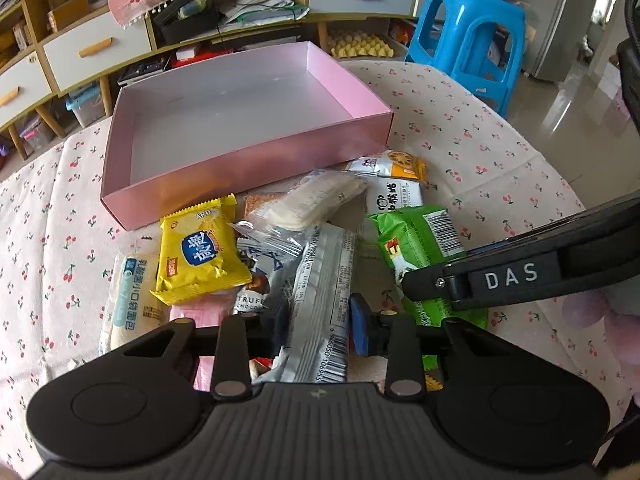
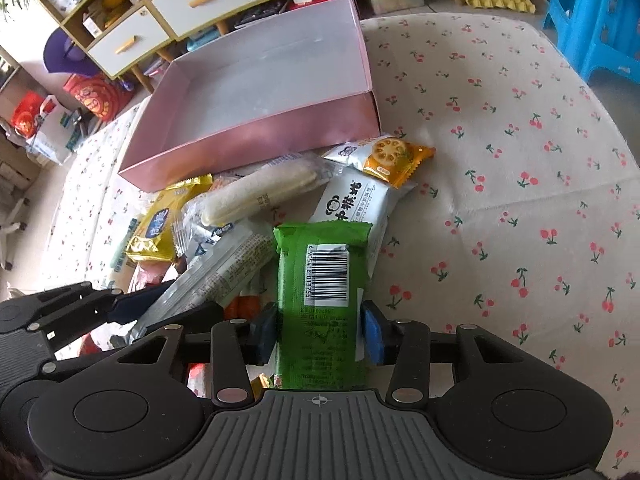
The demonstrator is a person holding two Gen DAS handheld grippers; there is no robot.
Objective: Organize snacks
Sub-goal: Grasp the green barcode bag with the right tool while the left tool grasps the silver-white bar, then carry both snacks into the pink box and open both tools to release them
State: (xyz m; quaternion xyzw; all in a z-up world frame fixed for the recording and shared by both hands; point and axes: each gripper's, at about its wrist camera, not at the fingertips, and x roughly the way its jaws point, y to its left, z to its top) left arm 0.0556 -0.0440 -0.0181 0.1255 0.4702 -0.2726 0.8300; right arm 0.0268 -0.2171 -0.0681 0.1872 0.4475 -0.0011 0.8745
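Observation:
A pile of snack packets lies on the cherry-print tablecloth (image 2: pixel 520 160) in front of an empty pink box (image 1: pixel 248 156) (image 2: pixel 256 140). My left gripper (image 1: pixel 316 332) is shut on a long silver packet (image 1: pixel 320 280) (image 2: pixel 216 276); only its right blue pad (image 1: pixel 358 330) shows. My right gripper (image 2: pixel 318 334) is shut on a green packet (image 2: pixel 322 280) (image 1: pixel 420 240), with a blue pad pressing on each side. The two grippers sit side by side. Loose nearby are a yellow packet (image 1: pixel 200 252), a pale wafer roll (image 1: pixel 316 200) and an orange-and-white packet (image 2: pixel 384 156).
A blue plastic stool (image 1: pixel 472 48) stands past the table's far right edge. A cabinet with white drawers (image 1: pixel 92 48) runs behind the box. The cloth to the right of the pile is bare. A pink packet (image 1: pixel 200 312) and a pale bread packet (image 1: pixel 128 292) lie at the left.

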